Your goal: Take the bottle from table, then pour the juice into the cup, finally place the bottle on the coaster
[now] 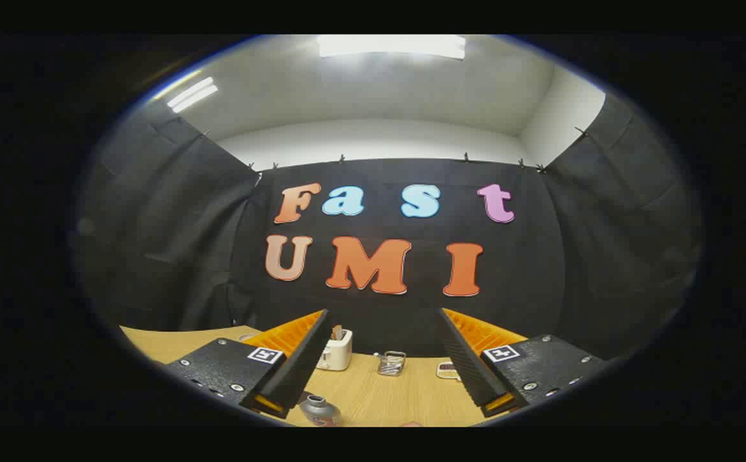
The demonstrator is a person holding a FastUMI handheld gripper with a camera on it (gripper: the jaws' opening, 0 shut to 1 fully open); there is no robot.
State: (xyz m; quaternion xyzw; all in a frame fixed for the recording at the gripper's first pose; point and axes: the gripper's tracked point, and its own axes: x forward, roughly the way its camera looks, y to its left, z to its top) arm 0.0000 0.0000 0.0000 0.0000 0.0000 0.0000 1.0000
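Note:
My gripper (382, 324) is open, its two fingers spread wide above the wooden table (398, 398), with nothing between them. Low down, near the left finger's base, the grey cap and shoulder of a bottle (319, 409) peek up from below; the rest of the bottle is hidden. A clear glass cup (390, 363) stands on the table beyond the fingers, roughly midway between them. A small round coaster (448, 370) lies to the right of the cup, partly hidden behind the right finger.
A white toaster (335, 350) with toast in its slot stands at the back of the table, just right of the left finger. The black cloth wall closes the booth behind the table and on both sides.

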